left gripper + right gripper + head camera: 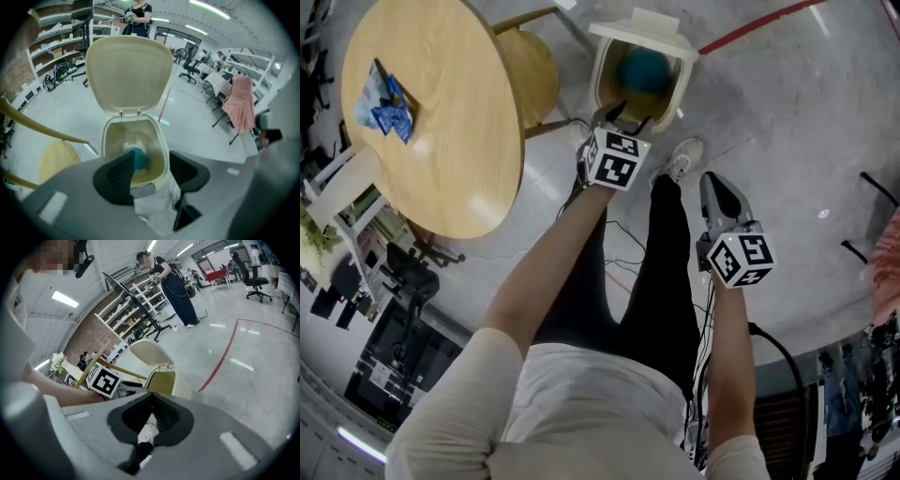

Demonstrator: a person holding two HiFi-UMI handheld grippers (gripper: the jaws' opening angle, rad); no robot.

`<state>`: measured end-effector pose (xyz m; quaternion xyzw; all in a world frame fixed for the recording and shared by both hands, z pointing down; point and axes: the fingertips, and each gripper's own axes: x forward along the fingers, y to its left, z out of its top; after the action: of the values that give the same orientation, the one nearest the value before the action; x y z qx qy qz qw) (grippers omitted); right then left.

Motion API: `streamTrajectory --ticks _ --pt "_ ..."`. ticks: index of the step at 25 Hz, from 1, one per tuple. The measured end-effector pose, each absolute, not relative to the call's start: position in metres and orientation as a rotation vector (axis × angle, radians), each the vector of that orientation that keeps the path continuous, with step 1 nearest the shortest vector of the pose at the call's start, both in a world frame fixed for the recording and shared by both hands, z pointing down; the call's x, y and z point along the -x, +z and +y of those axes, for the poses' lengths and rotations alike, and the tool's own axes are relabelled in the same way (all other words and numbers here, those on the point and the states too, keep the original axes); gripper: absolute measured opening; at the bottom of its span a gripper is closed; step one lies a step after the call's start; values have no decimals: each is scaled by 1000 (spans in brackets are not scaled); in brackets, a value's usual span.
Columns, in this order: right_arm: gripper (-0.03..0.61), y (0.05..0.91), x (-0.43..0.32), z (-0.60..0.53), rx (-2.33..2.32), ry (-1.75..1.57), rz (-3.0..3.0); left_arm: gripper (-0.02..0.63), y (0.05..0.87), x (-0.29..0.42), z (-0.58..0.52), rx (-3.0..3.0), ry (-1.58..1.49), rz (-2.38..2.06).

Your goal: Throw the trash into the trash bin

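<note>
A cream trash bin (602, 82) stands on the floor with its lid (129, 75) flipped up. A blue-green crumpled piece of trash (644, 70) lies at the bottom of it, also seen in the left gripper view as trash (139, 158). My left gripper (623, 117) hangs just above the bin's near rim, pointing steeply down, jaws open with nothing between them. More blue wrappers (384, 101) lie on the round wooden table (450, 141). My right gripper (722, 192) is held over the floor to the right, shut and empty.
A wooden chair (530, 70) stands between table and bin. The person's white shoe (680, 159) is beside the bin's base. A red line (750, 28) runs across the floor. Shelving, office chairs, a pink cloth (240, 103) and people stand farther off.
</note>
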<state>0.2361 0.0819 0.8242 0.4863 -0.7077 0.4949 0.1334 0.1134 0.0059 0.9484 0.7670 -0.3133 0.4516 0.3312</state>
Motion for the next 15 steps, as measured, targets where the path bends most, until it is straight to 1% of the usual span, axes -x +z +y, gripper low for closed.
streamTrajectory --ticks 2,5,7,11,13,15 --pt "0 818 -233 79 -1412 1423 -2063 238 941 -115 8 -2013 1177 -795" --pt "1 806 -232 75 -1422 1403 -2074 196 927 -118 9 -2024 1160 -774" --pt "0 797 -231 73 -1430 1394 -2078 182 915 -121 10 -2041 1144 -765" --pt "2 783 -228 66 -1443 1368 -2093 108 895 -119 7 -2071 1127 -771" --pt "0 777 -225 65 -1448 1363 -2096 61 888 -117 8 -2066 1120 -767" --pt "0 771 -222 66 -1451 1362 -2099 38 881 -113 12 -2061 1121 -758"
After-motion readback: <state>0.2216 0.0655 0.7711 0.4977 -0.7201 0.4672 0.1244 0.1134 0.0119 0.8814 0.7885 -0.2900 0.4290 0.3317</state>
